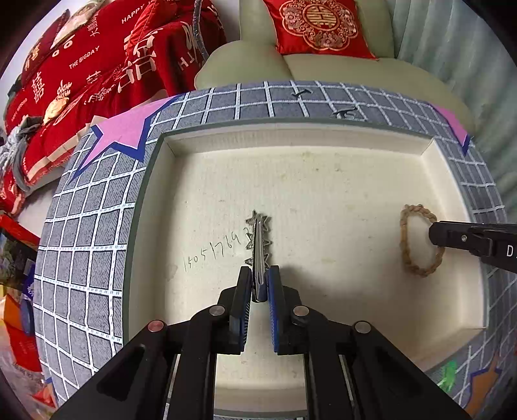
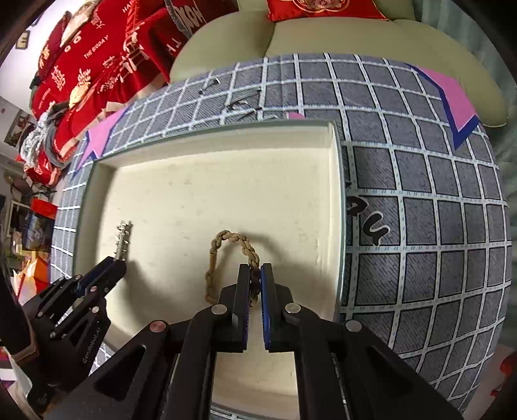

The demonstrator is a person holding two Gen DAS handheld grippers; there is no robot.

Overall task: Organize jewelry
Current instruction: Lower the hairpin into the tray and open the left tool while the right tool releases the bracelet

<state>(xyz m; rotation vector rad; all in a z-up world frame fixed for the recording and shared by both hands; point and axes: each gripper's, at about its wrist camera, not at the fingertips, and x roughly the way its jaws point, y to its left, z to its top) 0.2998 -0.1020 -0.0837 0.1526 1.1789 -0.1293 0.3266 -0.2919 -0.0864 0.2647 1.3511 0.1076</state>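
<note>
Left tool (image 1: 259, 277) pinches a silver star-studded metal hair clip (image 1: 258, 239); right tool (image 2: 255, 274) clamps a tan braided cord loop (image 2: 226, 245), both over a cream shallow tray (image 1: 290, 181).

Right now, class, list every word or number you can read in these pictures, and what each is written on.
"1505176 9", last digits unclear: handwritten on the tray floor.
"THE BIGDAY", "HAPPY": red bedding.
"GenRobot.AI": left gripper.
"D", cut off: right gripper.
Chinese characters on the bedding and cushion: not transcribed.
</note>
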